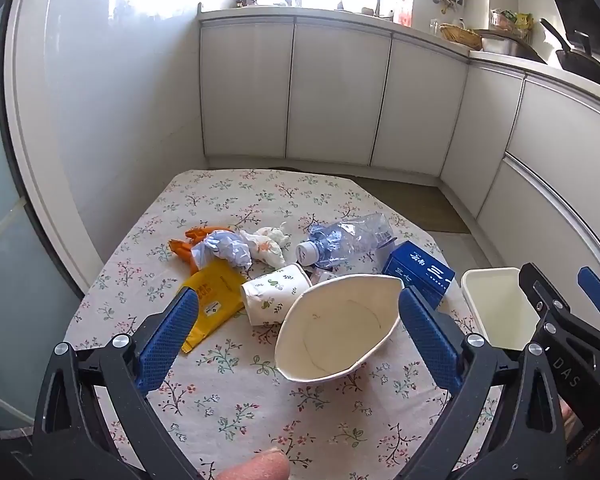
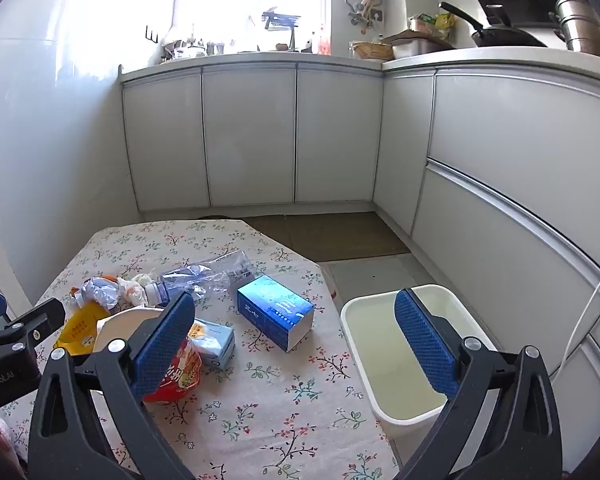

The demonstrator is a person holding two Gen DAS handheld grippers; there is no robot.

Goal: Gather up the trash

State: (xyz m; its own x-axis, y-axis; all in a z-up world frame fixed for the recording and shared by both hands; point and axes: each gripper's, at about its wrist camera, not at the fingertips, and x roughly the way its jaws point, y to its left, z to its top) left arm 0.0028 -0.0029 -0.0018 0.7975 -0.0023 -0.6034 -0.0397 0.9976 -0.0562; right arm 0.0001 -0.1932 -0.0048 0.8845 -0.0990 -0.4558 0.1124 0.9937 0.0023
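A small kitchen with pale grey cabinet doors [image 2: 252, 136] along 2 walls holds a table under a floral tablecloth [image 1: 236, 412]. Just off the table's right edge stands an open white rectangular plastic bin [image 2: 364, 344], nothing showing inside it.

The left gripper [image 1: 296, 336] hovers above the near half of the table with its 2 blue-padded jaws spread wide; between them, seen from above, lies a squashed white paper bowl [image 1: 332, 332], mouth turned toward the camera, and no pad touches it. The right gripper [image 2: 296, 344] hangs near the right edge, also wide and holding nothing, 1 jaw over the bin and the other over the litter.

The trash sits in a loose cluster around the table's middle. A crushed clear plastic bottle [image 1: 348, 240] with a white cap lies on its side toward the far edge. A blue cardboard box [image 2: 276, 316] rests near the right edge, close to the bin. A white paper cup with a leaf print [image 1: 274, 294] lies tipped over just beside the bowl, touching a flat yellow packet [image 1: 212, 300] on its left. Behind these are an orange wrapper [image 1: 188, 246], a crumpled blue-white plastic wad [image 1: 224, 250] and balled tissue [image 1: 270, 242]. In the right wrist view, a red snack bag [image 2: 180, 376] and a pale blue packet [image 2: 216, 340] lie beside the bowl.
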